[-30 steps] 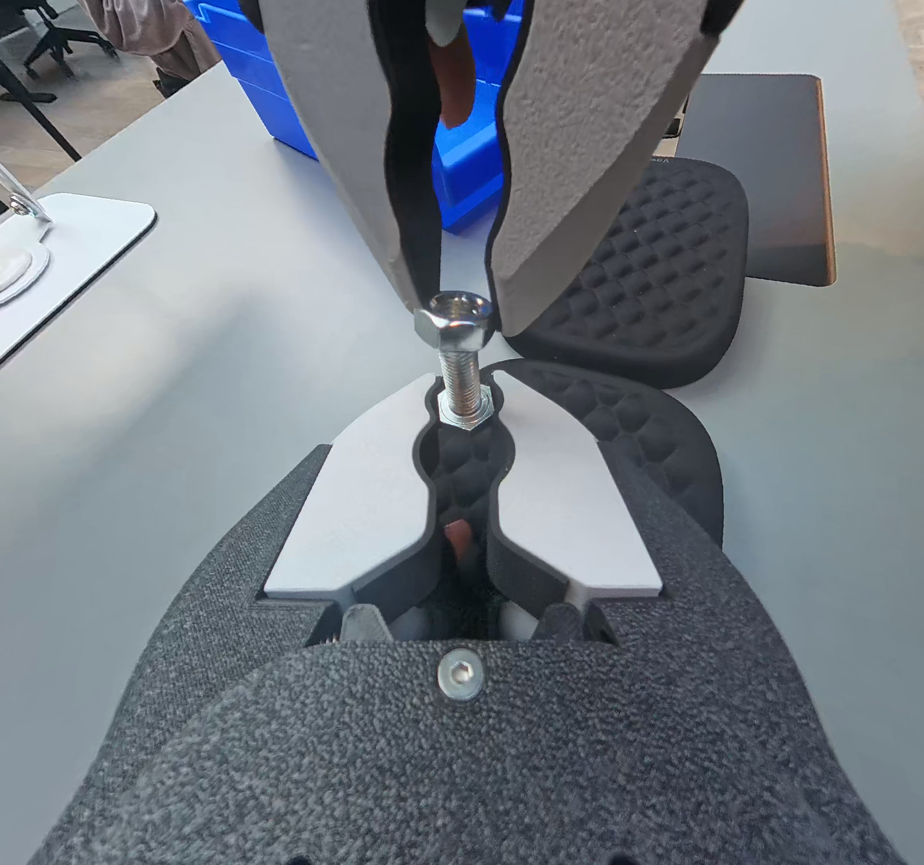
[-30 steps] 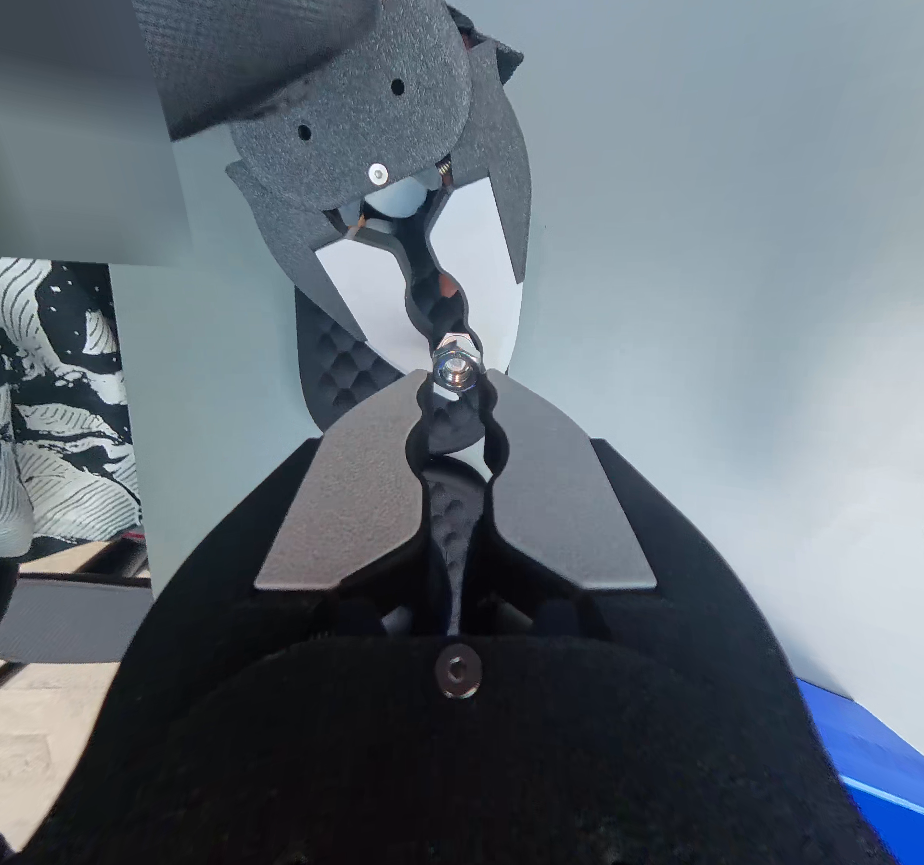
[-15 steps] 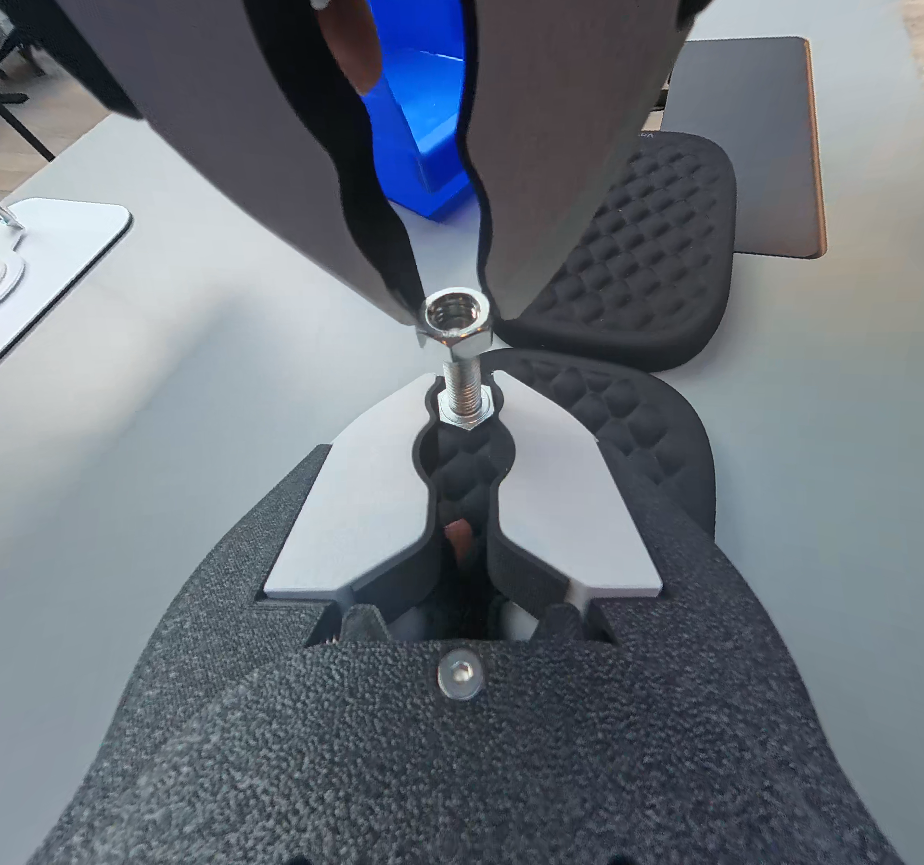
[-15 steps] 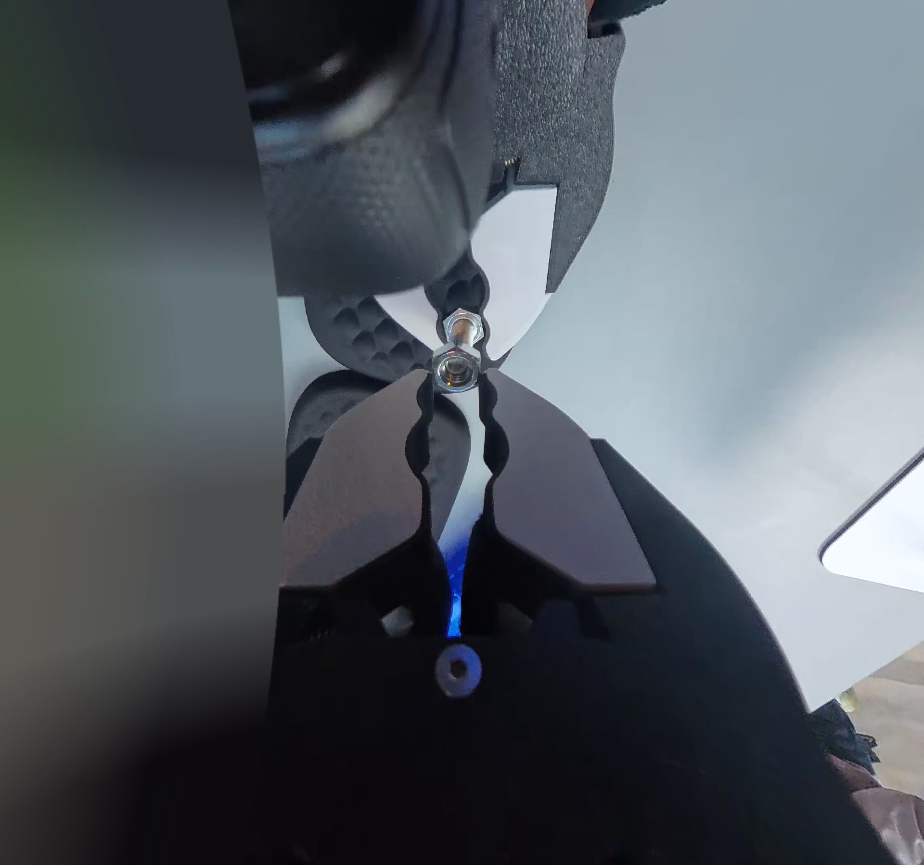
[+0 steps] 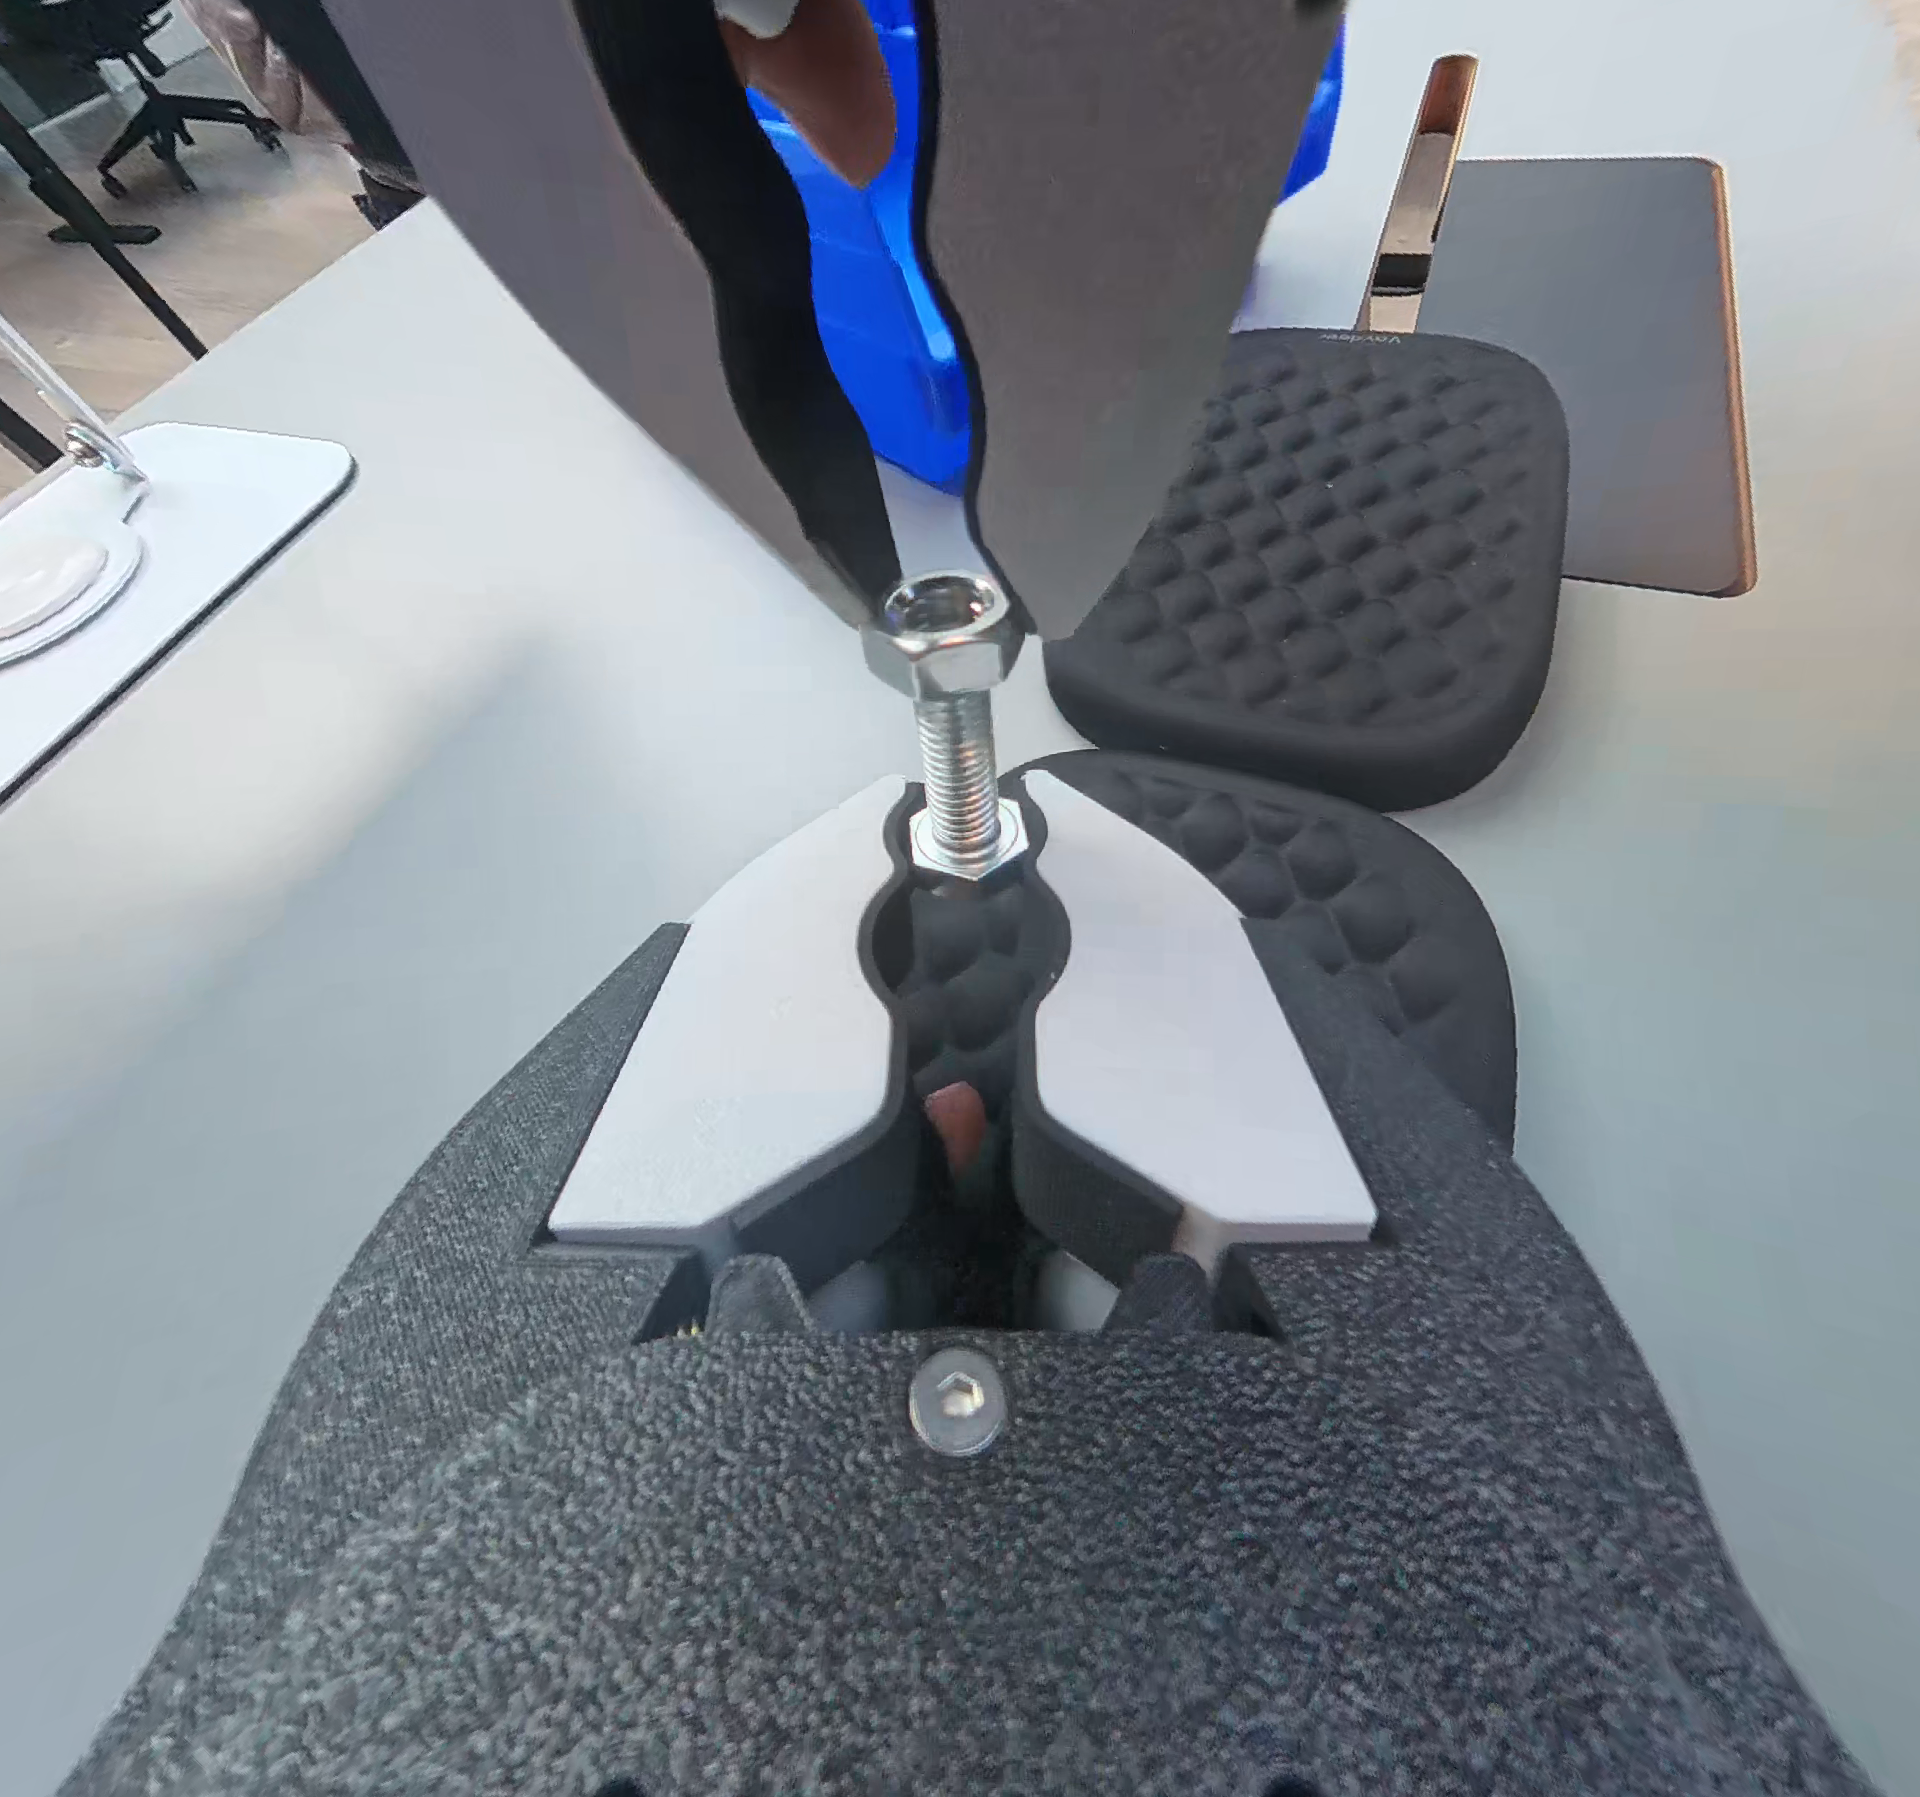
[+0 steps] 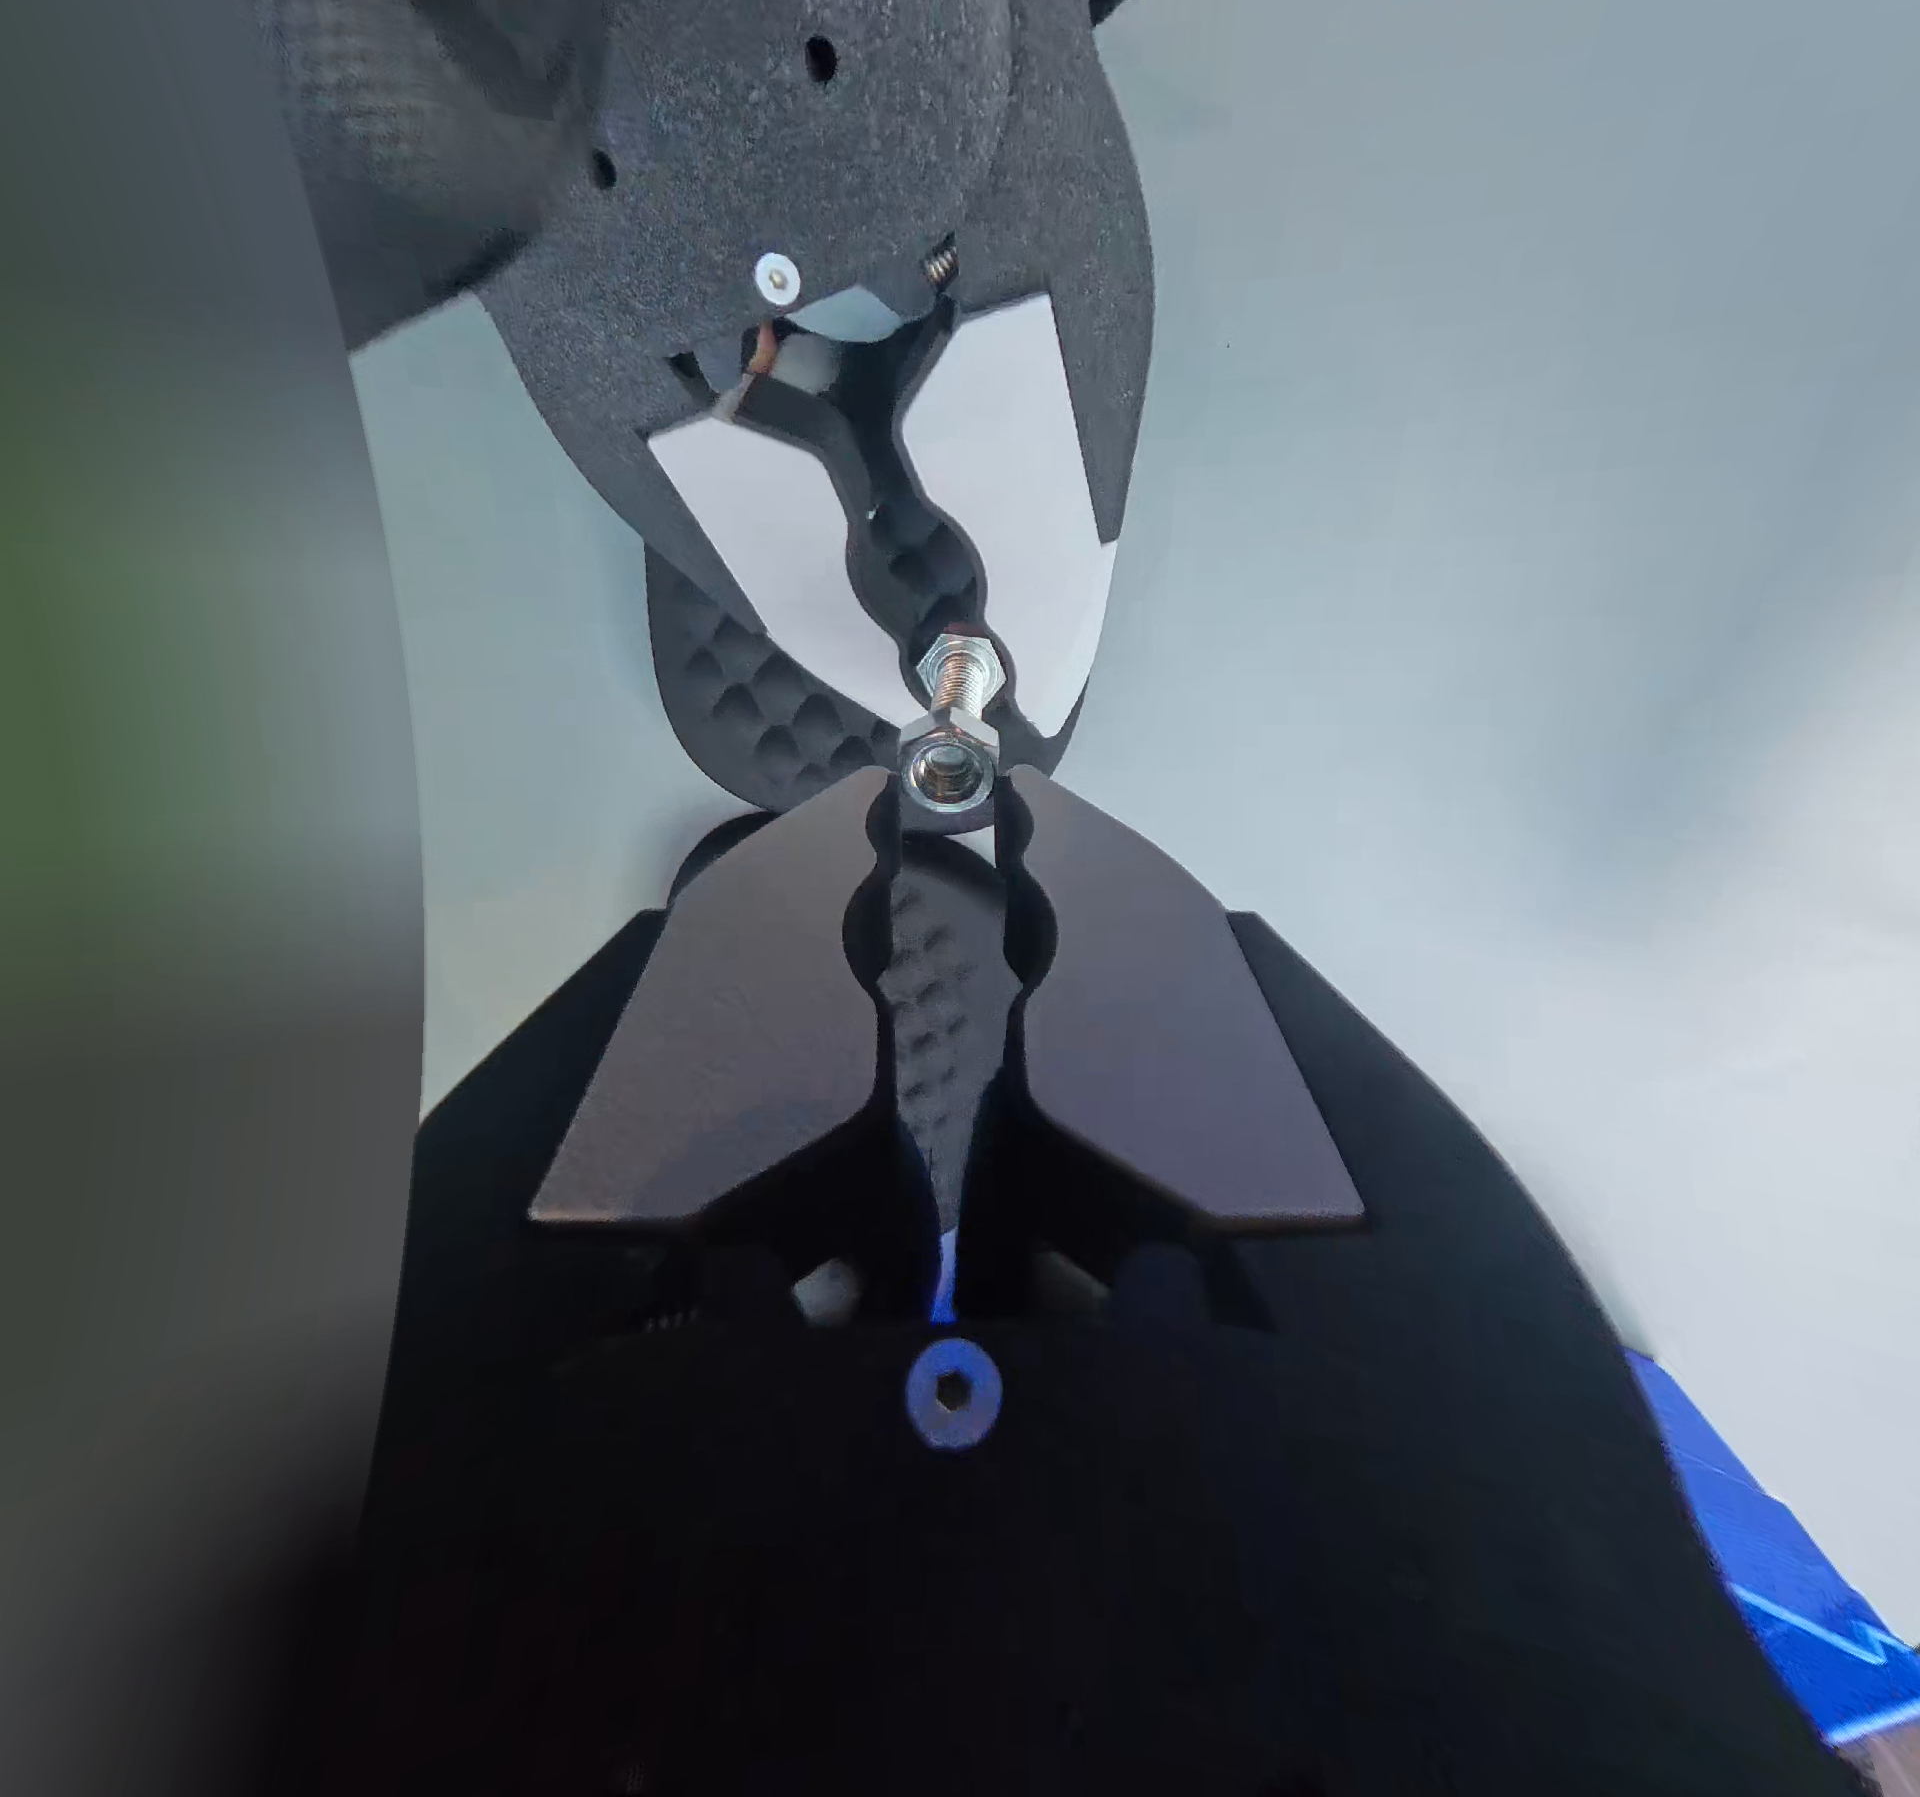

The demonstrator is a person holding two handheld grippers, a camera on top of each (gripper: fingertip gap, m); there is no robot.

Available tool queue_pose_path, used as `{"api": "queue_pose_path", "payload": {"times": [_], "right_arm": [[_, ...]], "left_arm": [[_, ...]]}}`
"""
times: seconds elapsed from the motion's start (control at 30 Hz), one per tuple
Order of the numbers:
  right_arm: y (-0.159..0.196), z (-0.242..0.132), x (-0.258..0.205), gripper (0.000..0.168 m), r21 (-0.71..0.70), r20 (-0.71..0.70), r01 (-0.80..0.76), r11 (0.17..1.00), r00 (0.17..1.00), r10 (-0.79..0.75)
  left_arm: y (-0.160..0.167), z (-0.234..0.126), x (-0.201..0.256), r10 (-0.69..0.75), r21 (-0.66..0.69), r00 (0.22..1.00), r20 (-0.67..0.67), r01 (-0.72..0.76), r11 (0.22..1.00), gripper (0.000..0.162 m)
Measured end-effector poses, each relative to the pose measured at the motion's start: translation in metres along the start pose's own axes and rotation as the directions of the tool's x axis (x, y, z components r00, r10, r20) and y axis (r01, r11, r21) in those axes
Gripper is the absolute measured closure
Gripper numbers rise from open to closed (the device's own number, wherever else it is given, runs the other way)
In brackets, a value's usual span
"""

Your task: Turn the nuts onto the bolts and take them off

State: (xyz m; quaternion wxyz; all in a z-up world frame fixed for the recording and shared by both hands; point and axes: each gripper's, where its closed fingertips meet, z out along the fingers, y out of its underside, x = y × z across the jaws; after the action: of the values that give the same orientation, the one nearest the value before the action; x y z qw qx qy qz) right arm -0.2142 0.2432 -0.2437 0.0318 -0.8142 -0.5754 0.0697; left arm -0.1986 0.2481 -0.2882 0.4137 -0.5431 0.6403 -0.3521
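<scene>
— Holding what? The left gripper (image 5: pixel 961 838) is clenched on the bolt (image 5: pixel 954 781) head at frame centre.
— The right gripper (image 6: pixel 948 791), directly above along the shank's axis, is grasping the nut (image 5: pixel 940 641)

blue bin (image 5: pixel 868 220): mostly hidden behind right tool (image 5: pixel 940 594) | chair (image 5: pixel 114 33): cut off

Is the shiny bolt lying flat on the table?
No, the bolt is held up in the air between the two tools, above the grey table.
</scene>
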Motion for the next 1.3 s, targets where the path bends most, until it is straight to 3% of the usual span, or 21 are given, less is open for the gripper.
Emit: {"api": "queue_pose_path", "payload": {"times": [0.33, 0.37, 0.47, 0.6, 0.67, 0.77, 0.87, 0.93, 1.03, 1.3], "right_arm": [[-0.003, 0.0, 0.001, 0.152, 0.089, 0.067, -0.212, 0.973, 0.976, 0.207], [-0.006, -0.002, 0.0, 0.145, 0.107, 0.071, -0.217, 0.97, 0.975, 0.21], [-0.007, -0.007, 0.0, 0.134, 0.129, 0.048, -0.158, 0.979, 0.987, 0.153], [-0.008, -0.012, -0.001, 0.12, 0.167, -0.024, 0.08, 0.983, 0.997, -0.077], [-0.01, -0.015, -0.002, 0.118, 0.23, -0.072, 0.216, 0.949, 0.976, -0.205], [-0.022, -0.024, -0.011, 0.111, 0.424, -0.077, 0.226, 0.877, 0.974, -0.213], [-0.041, -0.038, -0.018, 0.1, 0.698, -0.067, 0.144, 0.701, 0.988, -0.137], [-0.045, -0.039, -0.016, 0.099, 0.797, -0.098, 0.129, 0.591, 0.992, -0.084], [-0.044, -0.028, -0.017, 0.101, 0.847, -0.097, 0.11, 0.52, 0.994, -0.052], [-0.04, -0.021, -0.019, 0.109, 0.886, -0.055, 0.056, 0.461, 0.998, -0.015]], "left_arm": [[0.002, 0.001, -0.003, -0.005, -0.008, 1.0, 0.021, 0.005, 1.0, 0.146], [0.001, 0.001, -0.003, -0.008, -0.005, 1.0, 0.02, 0.008, 1.0, 0.146], [0.0, 0.0, -0.002, -0.005, 0.002, 1.0, 0.013, 0.005, 1.0, 0.146], [-0.005, -0.004, 0.0, -0.019, 0.049, 0.999, -0.028, 0.021, 0.999, 0.146], [-0.012, -0.008, 0.003, -0.038, 0.095, 0.997, -0.071, 0.045, 0.994, 0.146], [-0.022, -0.015, 0.003, -0.08, 0.168, 0.99, -0.119, 0.1, 0.981, 0.146], [-0.025, -0.018, 0.0, -0.103, 0.191, 0.986, -0.129, 0.126, 0.973, 0.146], [-0.023, -0.017, 0.0, -0.1, 0.185, 0.987, -0.128, 0.123, 0.975, 0.146], [-0.022, -0.015, 0.002, -0.092, 0.175, 0.987, -0.129, 0.114, 0.978, 0.146], [-0.021, -0.015, 0.0, -0.102, 0.171, 0.987, -0.124, 0.123, 0.978, 0.146]]}}
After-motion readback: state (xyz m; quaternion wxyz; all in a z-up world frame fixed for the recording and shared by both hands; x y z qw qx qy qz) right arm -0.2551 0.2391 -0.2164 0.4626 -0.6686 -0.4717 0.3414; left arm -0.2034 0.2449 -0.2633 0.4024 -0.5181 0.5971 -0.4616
